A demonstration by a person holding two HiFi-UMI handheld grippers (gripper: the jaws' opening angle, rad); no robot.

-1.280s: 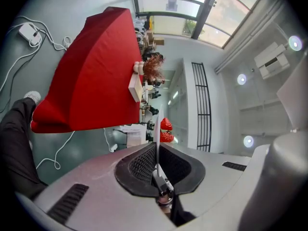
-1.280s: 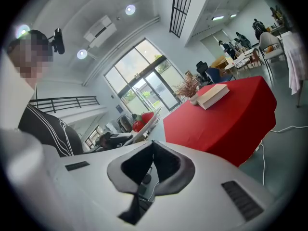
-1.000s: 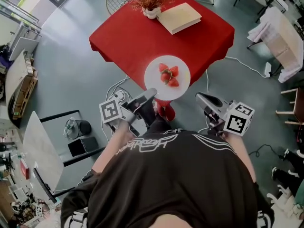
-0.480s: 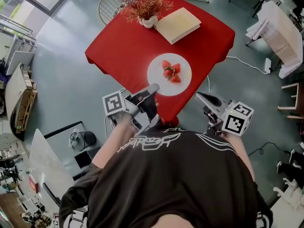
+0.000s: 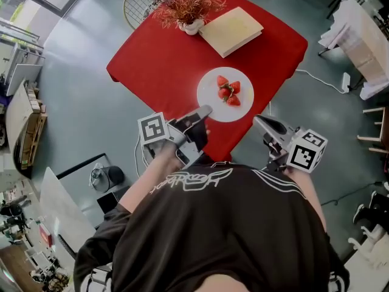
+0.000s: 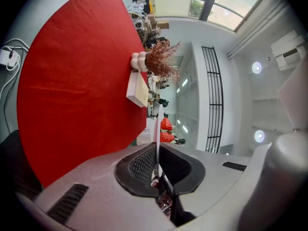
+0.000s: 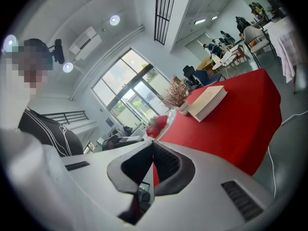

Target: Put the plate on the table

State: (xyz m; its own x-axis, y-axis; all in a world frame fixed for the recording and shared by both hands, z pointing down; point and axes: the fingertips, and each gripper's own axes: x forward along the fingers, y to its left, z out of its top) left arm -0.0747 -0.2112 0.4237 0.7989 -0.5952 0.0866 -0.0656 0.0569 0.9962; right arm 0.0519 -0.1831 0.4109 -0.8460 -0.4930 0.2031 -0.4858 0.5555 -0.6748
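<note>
A white plate point(image 5: 212, 95) with three strawberries point(image 5: 228, 90) hangs over the near corner of the red table point(image 5: 170, 53). My left gripper point(image 5: 204, 112) is shut on its near rim. In the left gripper view the plate point(image 6: 156, 124) shows edge-on as a thin white line between the pads, with the strawberries point(image 6: 166, 131) beyond. Whether the plate touches the cloth I cannot tell. My right gripper point(image 5: 258, 121) is shut and holds nothing, just right of the table's corner. The right gripper view shows the plate point(image 7: 169, 120) off to its left, above the red table point(image 7: 231, 124).
A tan book point(image 5: 231, 30) and a white vase of red dried sprigs point(image 5: 189, 3) stand at the table's far side. Cables point(image 5: 316, 79) lie on the grey floor to the right. Chairs point(image 5: 361, 35) stand at the right, shelving point(image 5: 24, 96) at the left.
My left gripper has carried the plate forward and to the right, from the table's near edge to further over the red cloth. The right gripper has kept its place.
</note>
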